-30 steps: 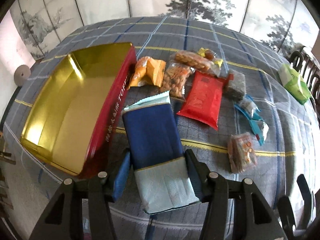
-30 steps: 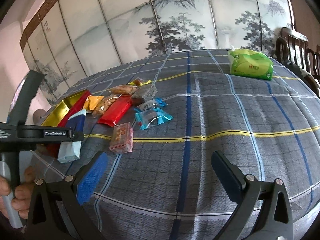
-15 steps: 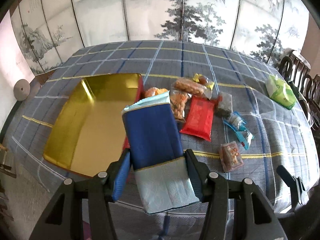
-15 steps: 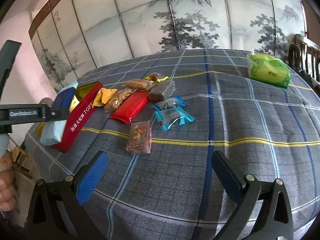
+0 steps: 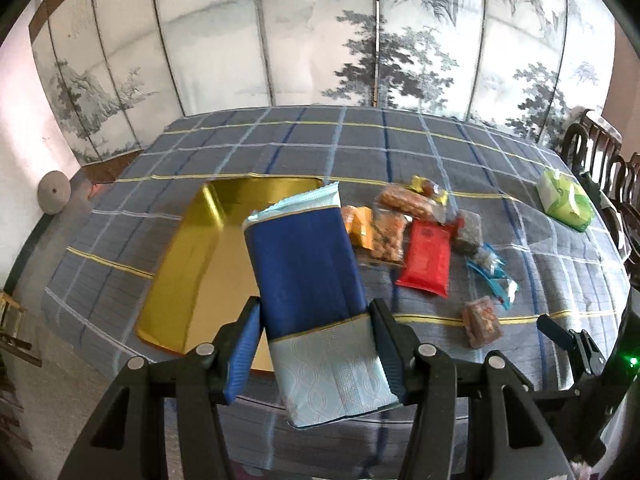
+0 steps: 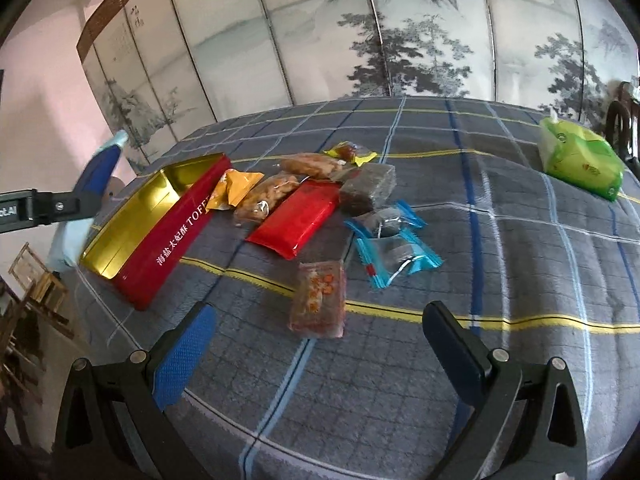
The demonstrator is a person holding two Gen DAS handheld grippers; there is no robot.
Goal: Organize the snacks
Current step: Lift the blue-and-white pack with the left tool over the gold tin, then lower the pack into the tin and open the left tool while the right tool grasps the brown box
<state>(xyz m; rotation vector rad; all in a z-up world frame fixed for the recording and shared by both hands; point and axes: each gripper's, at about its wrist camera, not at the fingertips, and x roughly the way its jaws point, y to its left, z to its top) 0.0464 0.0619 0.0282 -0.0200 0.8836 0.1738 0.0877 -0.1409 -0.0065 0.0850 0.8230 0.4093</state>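
My left gripper (image 5: 316,340) is shut on a blue and pale-blue snack packet (image 5: 308,276) and holds it high above the open gold-lined red tin (image 5: 200,264). In the right wrist view the tin (image 6: 160,232) lies at the table's left, with the held packet (image 6: 96,176) above its far side. Loose snacks lie right of the tin: a red packet (image 6: 296,220), an orange packet (image 6: 236,188), a peanut bag (image 6: 268,196), a dark bar (image 6: 368,188), blue-edged clear packets (image 6: 392,244) and a clear reddish packet (image 6: 320,300). My right gripper (image 6: 316,344) is open and empty, just in front of the reddish packet.
A green tissue pack (image 6: 580,160) lies at the table's far right. Dark wooden chairs (image 5: 600,160) stand beyond the right edge. A painted folding screen (image 5: 360,40) runs behind the checked tablecloth (image 6: 480,280). The table's near edge drops off below both grippers.
My left gripper has lifted the blue packet off the table and carried it up and back, over the tin. My right gripper has risen and moved closer to the snacks.
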